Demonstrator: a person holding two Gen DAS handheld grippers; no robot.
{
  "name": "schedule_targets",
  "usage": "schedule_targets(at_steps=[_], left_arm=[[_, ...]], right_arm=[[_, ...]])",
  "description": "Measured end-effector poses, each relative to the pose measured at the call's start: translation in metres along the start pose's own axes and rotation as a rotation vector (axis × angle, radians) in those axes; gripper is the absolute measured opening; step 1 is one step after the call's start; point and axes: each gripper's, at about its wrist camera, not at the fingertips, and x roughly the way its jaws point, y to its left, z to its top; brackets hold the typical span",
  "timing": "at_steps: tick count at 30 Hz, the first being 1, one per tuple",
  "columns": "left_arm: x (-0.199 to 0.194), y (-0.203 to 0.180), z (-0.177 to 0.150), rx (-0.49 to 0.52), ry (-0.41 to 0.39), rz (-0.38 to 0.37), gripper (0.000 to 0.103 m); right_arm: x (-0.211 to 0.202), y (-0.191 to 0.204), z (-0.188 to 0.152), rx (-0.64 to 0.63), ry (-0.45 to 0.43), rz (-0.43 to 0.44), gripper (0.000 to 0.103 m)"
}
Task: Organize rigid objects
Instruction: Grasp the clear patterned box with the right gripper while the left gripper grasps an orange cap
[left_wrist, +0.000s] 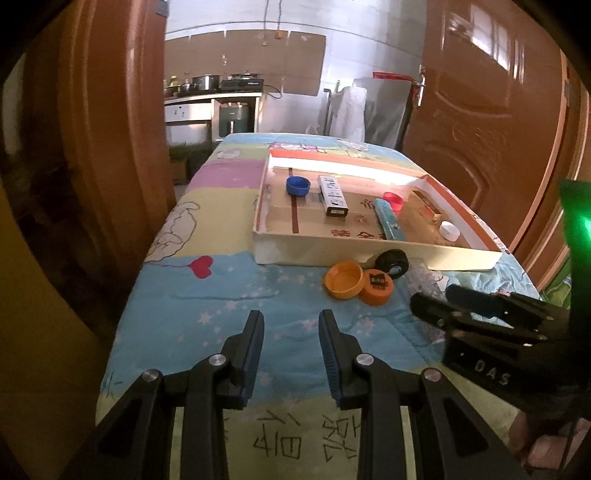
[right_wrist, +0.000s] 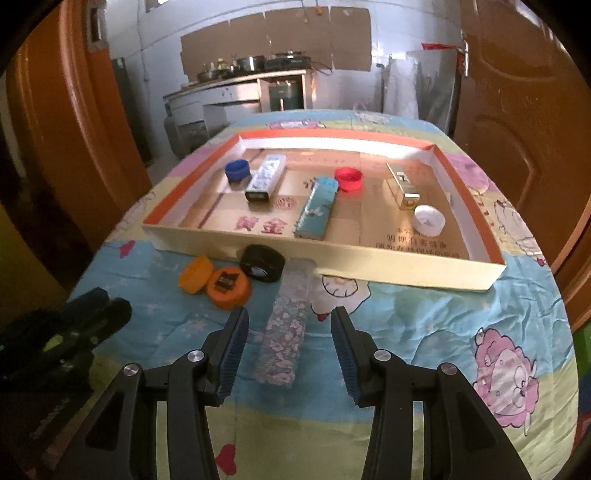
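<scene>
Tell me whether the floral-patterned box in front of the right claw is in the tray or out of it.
Out. The floral-patterned box lies flat on the quilt, its far end near the tray's front wall, between the open right claw fingers, untouched.

Left hand-held gripper (left_wrist: 291, 325) made of black plastic arms, fingers (left_wrist: 252, 345) lined with blue ribbed pads, round silver screws set at the joints, right hand-held gripper (right_wrist: 290, 328) built the same, white letters "DAS" printed on its black side

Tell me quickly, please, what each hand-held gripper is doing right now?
Left hand-held gripper: open, holding nothing.
Right hand-held gripper: open, empty, straddling the long clear floral-patterned box.
</scene>
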Motion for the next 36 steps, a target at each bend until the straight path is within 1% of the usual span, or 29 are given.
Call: schedule_targets(at_steps=[1, 2, 4, 7, 10, 13, 15, 18, 20, 25, 30, 36], left_arm=[[0.002, -0.001, 0.001, 0.006, 0.004, -0.007, 0.031], [0.004, -0.003, 0.003, 0.010, 0.006, -0.013, 0.031], [0.007, -0.006, 0.005, 0.018, 0.012, -0.027, 0.031], [0.014, -0.013, 0.010, 0.034, 0.031, -0.063, 0.031], [0.022, -0.019, 0.016, 0.024, 0.052, -0.102, 0.031], [0.032, -0.023, 0.022, -0.006, 0.072, -0.124, 0.031], [0.039, -0.024, 0.024, -0.030, 0.086, -0.126, 0.031], [0.049, -0.023, 0.026, -0.060, 0.099, -0.107, 0.031], [0.052, -0.022, 0.028, -0.084, 0.095, -0.112, 0.031], [0.056, -0.020, 0.031, -0.107, 0.093, -0.124, 0.030], [0.052, -0.019, 0.029, -0.108, 0.083, -0.124, 0.030], [0.039, -0.022, 0.028, -0.092, 0.046, -0.105, 0.030]], right_arm=[[0.003, -0.001, 0.001, 0.006, 0.013, 0.008, 0.046], [0.005, -0.002, 0.001, 0.009, 0.017, 0.014, 0.038], [0.007, -0.004, 0.003, 0.016, 0.020, 0.022, 0.026], [0.010, -0.005, 0.006, 0.015, 0.027, 0.035, 0.024], [0.009, -0.006, 0.005, 0.023, 0.026, 0.046, 0.022], [0.006, -0.009, 0.002, 0.036, 0.027, 0.064, 0.020], [0.005, -0.011, 0.000, 0.044, 0.027, 0.074, 0.020], [0.001, -0.016, -0.003, 0.057, 0.029, 0.087, 0.021], [0.000, -0.018, -0.005, 0.060, 0.030, 0.093, 0.021], [-0.004, -0.021, -0.009, 0.065, 0.028, 0.107, 0.021], [-0.007, -0.025, -0.012, 0.077, 0.026, 0.120, 0.021], [-0.008, -0.026, -0.013, 0.081, 0.025, 0.121, 0.021]])
